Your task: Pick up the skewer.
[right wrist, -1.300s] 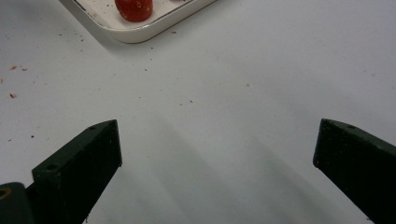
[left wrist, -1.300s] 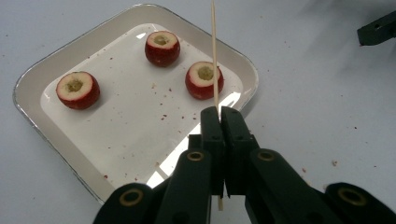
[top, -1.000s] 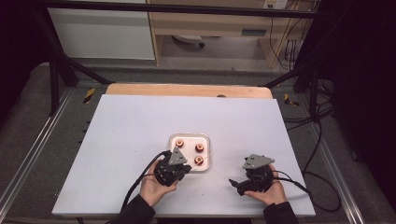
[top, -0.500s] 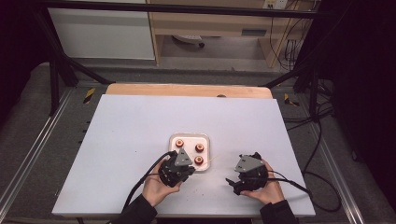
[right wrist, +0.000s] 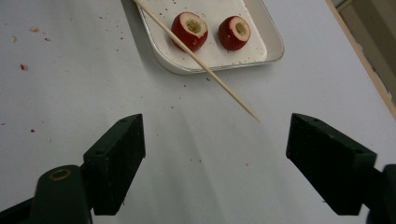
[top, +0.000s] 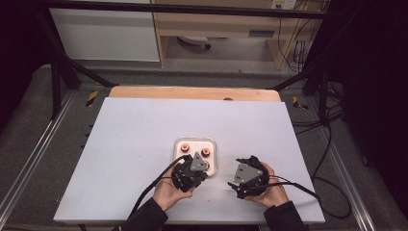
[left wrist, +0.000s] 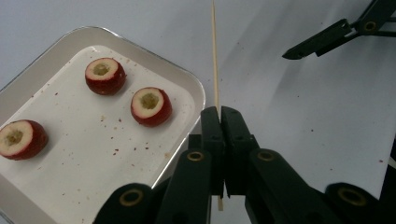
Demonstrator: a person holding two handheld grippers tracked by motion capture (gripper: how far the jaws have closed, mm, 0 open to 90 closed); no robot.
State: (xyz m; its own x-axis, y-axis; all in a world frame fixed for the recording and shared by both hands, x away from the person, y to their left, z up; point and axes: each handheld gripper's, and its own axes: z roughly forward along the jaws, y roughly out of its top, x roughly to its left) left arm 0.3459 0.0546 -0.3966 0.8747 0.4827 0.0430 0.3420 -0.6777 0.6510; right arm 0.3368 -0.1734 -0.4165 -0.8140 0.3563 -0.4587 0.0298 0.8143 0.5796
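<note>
My left gripper (left wrist: 219, 122) is pinching a skewer (left wrist: 215, 60) beside the tray (left wrist: 200, 88) of three cored fruits (left wrist: 151, 106) on the bench (top: 139, 130) — my right gripper (right wrist: 215, 161), jaws just closing but wide apart, is holding nothing, the skewer's tip just ahead of it.

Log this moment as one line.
left gripper: shut on skewer | right gripper: open, jaws just closing, nothing between | tray: three cored fruits

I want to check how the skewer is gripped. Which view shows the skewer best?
The left gripper view: the left claw is shut on the skewer, whose shaft runs straight ahead. The right gripper view shows its pointed end crossing the tray. In the high view it is a faint line.
</note>
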